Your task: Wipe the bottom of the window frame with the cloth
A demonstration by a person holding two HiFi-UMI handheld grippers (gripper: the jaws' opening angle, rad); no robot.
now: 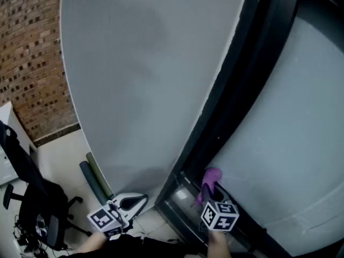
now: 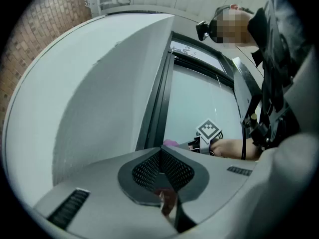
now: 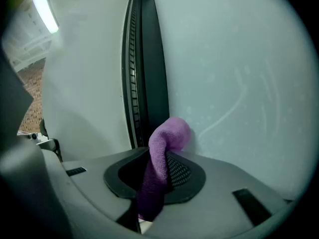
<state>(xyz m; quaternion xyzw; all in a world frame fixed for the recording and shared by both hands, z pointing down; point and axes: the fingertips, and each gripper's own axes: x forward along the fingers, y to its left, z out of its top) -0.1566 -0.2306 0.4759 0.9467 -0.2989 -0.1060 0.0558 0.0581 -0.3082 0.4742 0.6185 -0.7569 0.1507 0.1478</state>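
A purple cloth (image 3: 164, 143) is pinched in my right gripper (image 3: 160, 157), its bunched end sticking out past the jaws. That end rests against the frosted glass (image 3: 239, 83), right beside the dark window frame (image 3: 142, 68). In the head view the cloth (image 1: 210, 178) sits low in the frame's channel (image 1: 226, 117), ahead of the right gripper (image 1: 208, 191). My left gripper (image 1: 133, 201) hangs lower left by the grey wall panel (image 1: 145, 74), jaws shut together with nothing between them. The left gripper view shows its jaws (image 2: 160, 153) closed and the cloth (image 2: 171, 143) beyond.
A brick wall (image 1: 29, 52) stands at the left. On the floor below are a black office chair (image 1: 37, 198), a white cabinet (image 1: 6, 144) and dark and green rolled items (image 1: 97, 179). A person's arm (image 2: 234, 147) holds the right gripper.
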